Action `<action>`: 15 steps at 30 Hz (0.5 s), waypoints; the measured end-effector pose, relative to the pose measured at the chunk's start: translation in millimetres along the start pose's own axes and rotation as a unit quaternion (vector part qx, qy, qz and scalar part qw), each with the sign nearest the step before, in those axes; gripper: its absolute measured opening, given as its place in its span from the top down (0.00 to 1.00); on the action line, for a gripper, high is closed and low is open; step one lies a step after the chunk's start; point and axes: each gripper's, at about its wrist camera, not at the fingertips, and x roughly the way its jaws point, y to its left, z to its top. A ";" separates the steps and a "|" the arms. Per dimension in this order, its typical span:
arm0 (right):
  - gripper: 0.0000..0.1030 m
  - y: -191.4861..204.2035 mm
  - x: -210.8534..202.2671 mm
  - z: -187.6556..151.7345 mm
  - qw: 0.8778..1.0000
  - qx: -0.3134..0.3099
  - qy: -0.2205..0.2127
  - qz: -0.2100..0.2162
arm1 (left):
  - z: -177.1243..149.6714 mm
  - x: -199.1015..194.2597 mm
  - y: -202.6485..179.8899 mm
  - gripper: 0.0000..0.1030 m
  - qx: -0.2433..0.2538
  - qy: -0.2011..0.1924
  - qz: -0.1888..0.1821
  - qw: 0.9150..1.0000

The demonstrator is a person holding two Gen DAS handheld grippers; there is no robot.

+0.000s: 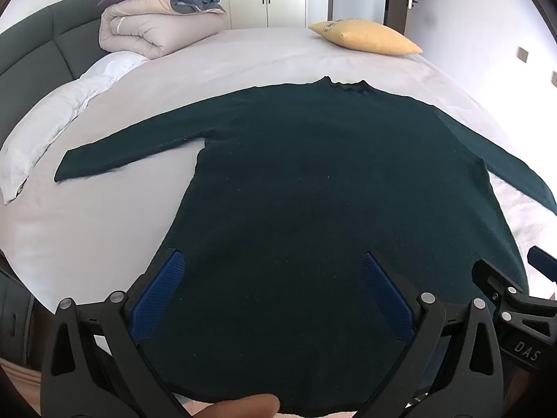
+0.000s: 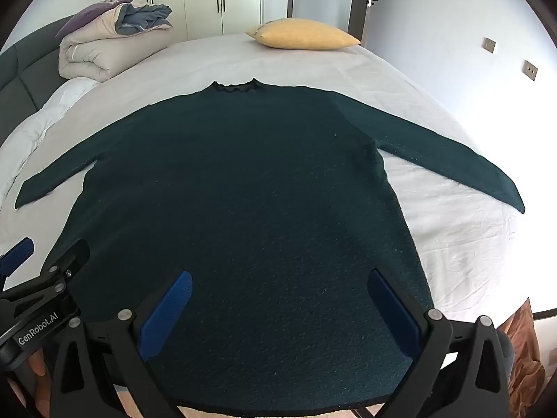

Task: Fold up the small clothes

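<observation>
Sweater, dark green, lies flat and face-down or face-up (cannot tell which) on the bed sheet, collar away from the person, both sleeves spread out sideways.

Left wrist view: left gripper hovers over the hem region, jaws spread fully apart, blue pads clear of the knit, nothing held. Left sleeve runs out toward a white pillow. A fingertip shows at the bottom edge. Risk here: a pinch taken this far in from the side seam would likely grab only the top layer, so the body would lift as a tent, not fold. Thick knit may also slip from smooth pads if the bite is shallow.

Right wrist view: right gripper likewise wide open above the lower body, empty. Right sleeve stretches toward the bright bed edge. Hem appears to hang at or past the near mattress edge; a careless tug could drag the whole garment off toward the person. The two tools sit close together; the left one shows at this view's left margin, so crossing hands during a sleeve fold risks a knock. Yellow cushion and folded duvet are well apart, no obstruction.
</observation>
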 end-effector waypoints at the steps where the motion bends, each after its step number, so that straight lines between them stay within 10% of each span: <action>1: 0.00 0.1 -0.1 0.0 1.000 0.001 0.000 0.002 | 0.0 0.0 -0.9 0.00 0.008 0.000 0.007 1.000; 15: 0.00 1.5 0.2 -0.7 1.000 0.002 0.001 0.003 | -0.9 -0.7 0.1 0.00 0.004 -0.002 0.005 1.000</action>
